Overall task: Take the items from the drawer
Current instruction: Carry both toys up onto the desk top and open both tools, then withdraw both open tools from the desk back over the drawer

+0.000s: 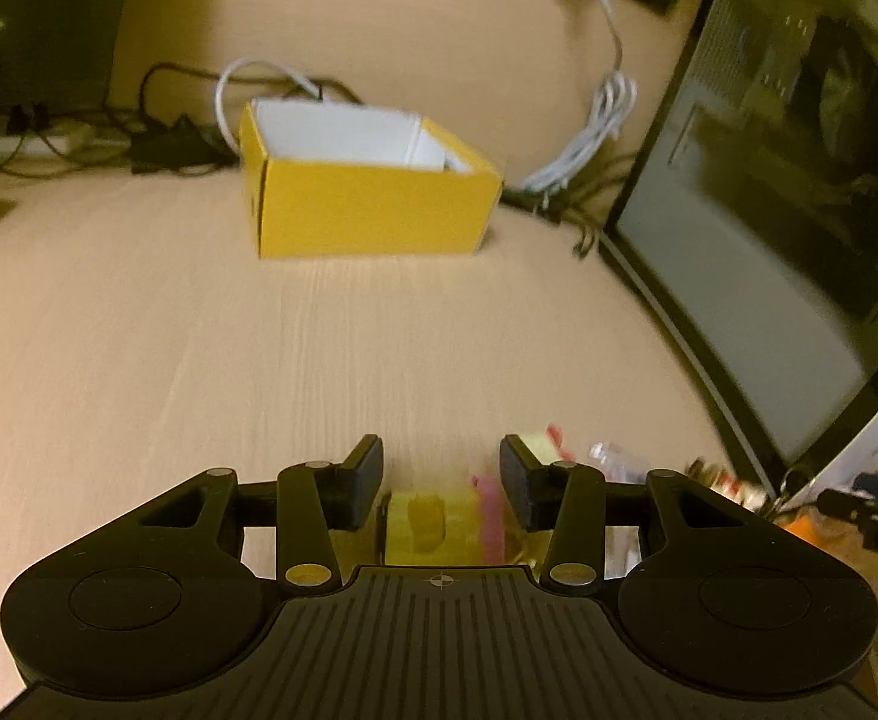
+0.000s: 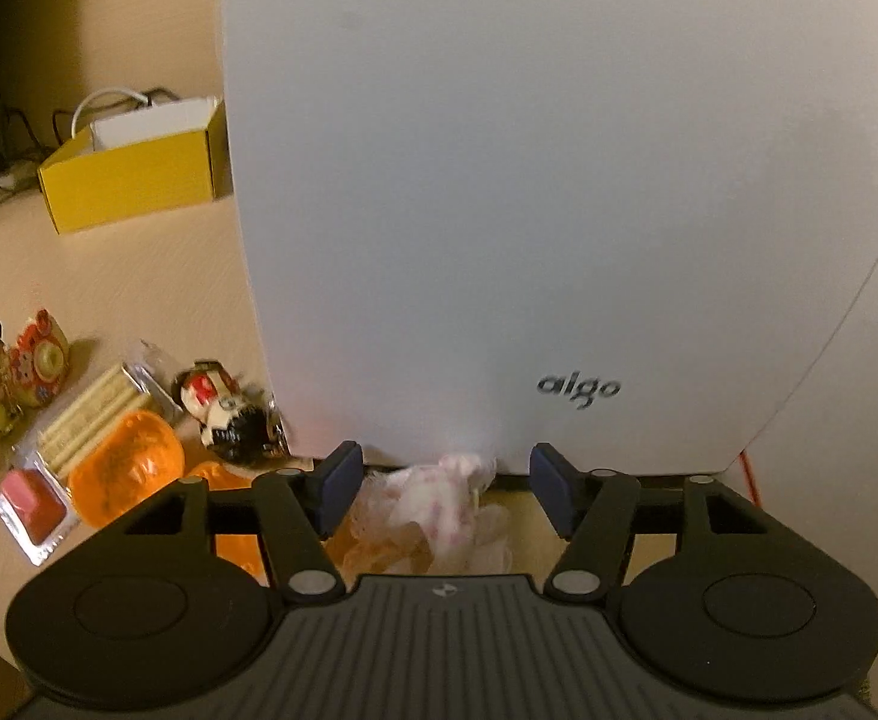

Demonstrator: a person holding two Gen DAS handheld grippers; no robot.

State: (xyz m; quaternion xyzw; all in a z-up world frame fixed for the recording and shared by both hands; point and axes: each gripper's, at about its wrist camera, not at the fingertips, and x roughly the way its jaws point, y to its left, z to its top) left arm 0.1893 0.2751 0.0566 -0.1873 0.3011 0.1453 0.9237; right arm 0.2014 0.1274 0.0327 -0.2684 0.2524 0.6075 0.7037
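Items lie scattered on the desk [image 1: 138, 330] around my two grippers; I see no drawer in either view. My right gripper [image 2: 445, 489] has its fingers apart, and a crumpled white and pink wrapper [image 2: 439, 504] sits loose between them, touching neither pad as far as I can tell. Just beyond those fingertips rises a white computer case [image 2: 529, 180]. Left of the left finger I see an orange plastic piece [image 2: 123, 459], a small figurine [image 2: 222, 408] and a sealed snack pack [image 2: 72, 438]. My left gripper [image 1: 442, 480] also stands with fingers apart; a blurred yellow object [image 1: 432, 525] lies below and between them, not clamped. Well ahead of those fingers sits an open yellow box [image 1: 366, 210]
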